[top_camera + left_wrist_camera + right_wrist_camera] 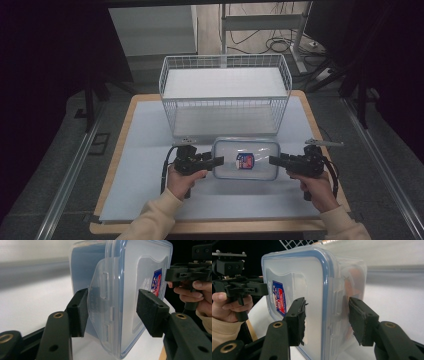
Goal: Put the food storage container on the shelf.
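Observation:
A clear plastic box with a blue-rimmed lid and a red and blue sticker lies flat at the middle of the table. My left gripper is at its left end and my right gripper at its right end, both open. In the left gripper view the open jaws straddle the box's end latch flap. The right gripper view has its jaws astride the opposite latch of the box. Neither pair is closed on it.
A white wire basket stands right behind the box, open at the top. The white mat covers a wooden table with edges near both hands. Dark floor, rails and cables surround the table.

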A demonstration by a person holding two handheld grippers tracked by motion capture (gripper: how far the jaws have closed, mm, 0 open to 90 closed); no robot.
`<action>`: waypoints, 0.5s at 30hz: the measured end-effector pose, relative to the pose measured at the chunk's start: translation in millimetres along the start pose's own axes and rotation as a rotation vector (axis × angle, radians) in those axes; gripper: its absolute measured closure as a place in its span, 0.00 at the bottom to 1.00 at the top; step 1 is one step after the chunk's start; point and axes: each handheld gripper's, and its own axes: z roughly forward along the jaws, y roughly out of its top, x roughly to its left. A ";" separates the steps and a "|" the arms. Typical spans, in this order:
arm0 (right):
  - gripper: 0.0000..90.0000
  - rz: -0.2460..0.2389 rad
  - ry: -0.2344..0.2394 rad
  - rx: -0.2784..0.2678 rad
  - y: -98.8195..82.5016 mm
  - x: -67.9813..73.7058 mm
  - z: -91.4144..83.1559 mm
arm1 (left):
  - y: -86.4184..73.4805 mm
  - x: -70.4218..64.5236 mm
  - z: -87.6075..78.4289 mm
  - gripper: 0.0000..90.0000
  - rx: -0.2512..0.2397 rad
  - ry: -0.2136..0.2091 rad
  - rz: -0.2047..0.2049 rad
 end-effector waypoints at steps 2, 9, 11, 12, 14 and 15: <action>0.55 -0.009 0.006 -0.014 4.4 3.5 -1.1 | 5.1 -2.4 -5.0 0.50 -0.011 0.000 0.015; 0.55 -0.059 0.019 -0.048 26.0 18.4 -2.2 | 23.6 -6.2 -22.9 0.51 -0.049 0.007 0.038; 0.55 -0.069 0.019 -0.050 29.4 20.7 -1.6 | 26.5 -5.6 -26.5 0.50 -0.055 0.006 0.038; 0.55 -0.082 0.021 -0.054 36.9 25.7 0.0 | 29.9 -5.2 -30.6 0.50 -0.059 0.009 0.040; 0.55 -0.096 0.025 -0.055 43.9 29.7 1.8 | 34.8 -5.4 -36.0 0.51 -0.067 0.014 0.044; 0.55 -0.096 0.025 -0.055 43.9 29.7 1.8 | 34.8 -5.4 -36.0 0.50 -0.067 0.014 0.044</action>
